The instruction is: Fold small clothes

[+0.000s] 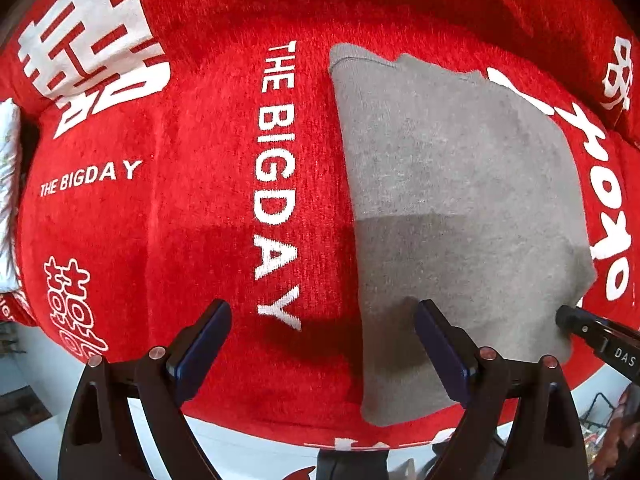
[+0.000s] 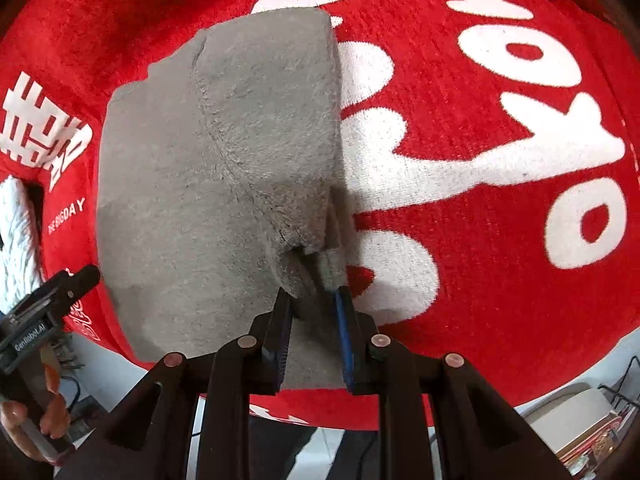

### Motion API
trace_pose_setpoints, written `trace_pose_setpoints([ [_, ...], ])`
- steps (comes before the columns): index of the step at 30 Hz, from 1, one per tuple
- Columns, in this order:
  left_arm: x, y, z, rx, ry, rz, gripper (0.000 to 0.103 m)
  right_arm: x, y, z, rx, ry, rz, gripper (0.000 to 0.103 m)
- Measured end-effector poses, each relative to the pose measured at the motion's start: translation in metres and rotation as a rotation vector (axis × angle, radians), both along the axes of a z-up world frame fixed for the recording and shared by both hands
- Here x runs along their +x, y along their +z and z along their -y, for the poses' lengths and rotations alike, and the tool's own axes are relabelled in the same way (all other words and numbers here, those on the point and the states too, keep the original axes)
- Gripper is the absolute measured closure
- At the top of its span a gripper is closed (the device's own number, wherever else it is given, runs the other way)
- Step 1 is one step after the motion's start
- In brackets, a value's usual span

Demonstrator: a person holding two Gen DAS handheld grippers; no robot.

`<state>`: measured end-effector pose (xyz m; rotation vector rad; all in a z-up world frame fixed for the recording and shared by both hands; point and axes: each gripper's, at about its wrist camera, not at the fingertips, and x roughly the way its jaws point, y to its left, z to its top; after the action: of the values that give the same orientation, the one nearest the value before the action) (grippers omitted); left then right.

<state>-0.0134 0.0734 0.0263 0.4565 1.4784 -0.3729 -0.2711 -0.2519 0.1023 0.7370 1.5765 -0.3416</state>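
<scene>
A small grey garment [image 1: 460, 180] lies folded flat on a red blanket [image 1: 180, 220] printed with white lettering. My left gripper [image 1: 324, 308] points straight down above the garment's left edge, wide open, with nothing between its fingers; its right finger hangs over the grey cloth and its left finger over the blanket. In the right wrist view, my right gripper [image 2: 313, 294] is shut on a raised fold at the near right edge of the grey garment [image 2: 200, 160]. The lifted flap curls over the flat layer. A hand [image 2: 24, 420] holds the left gripper's body at the lower left.
The red blanket [image 2: 500, 280] covers the whole work surface and ends in a near edge with pale floor below. A white textured cloth [image 2: 16, 232] lies off the blanket's left side. Boxes and a wire rack [image 2: 600, 420] stand on the floor at the lower right.
</scene>
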Motion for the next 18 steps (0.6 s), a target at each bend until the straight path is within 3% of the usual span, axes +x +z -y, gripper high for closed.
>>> trace_pose_setpoints([
  [7, 0.003, 0.013, -0.001, 0.011, 0.025, 0.074, 0.009, -0.007, 0.012, 0.007, -0.007, -0.029, -0.009, 0.074],
  [15, -0.001, 0.018, -0.003, -0.019, 0.038, 0.049, 0.009, -0.013, 0.033, 0.021, -0.047, -0.049, -0.017, 0.074],
  [16, -0.002, 0.018, -0.002, -0.015, 0.038, 0.050, 0.009, -0.013, 0.035, 0.021, -0.052, -0.045, -0.013, 0.072],
  [18, -0.004, 0.019, -0.002, -0.015, 0.038, 0.052, 0.009, -0.009, 0.040, 0.019, -0.061, -0.037, -0.005, 0.058],
])
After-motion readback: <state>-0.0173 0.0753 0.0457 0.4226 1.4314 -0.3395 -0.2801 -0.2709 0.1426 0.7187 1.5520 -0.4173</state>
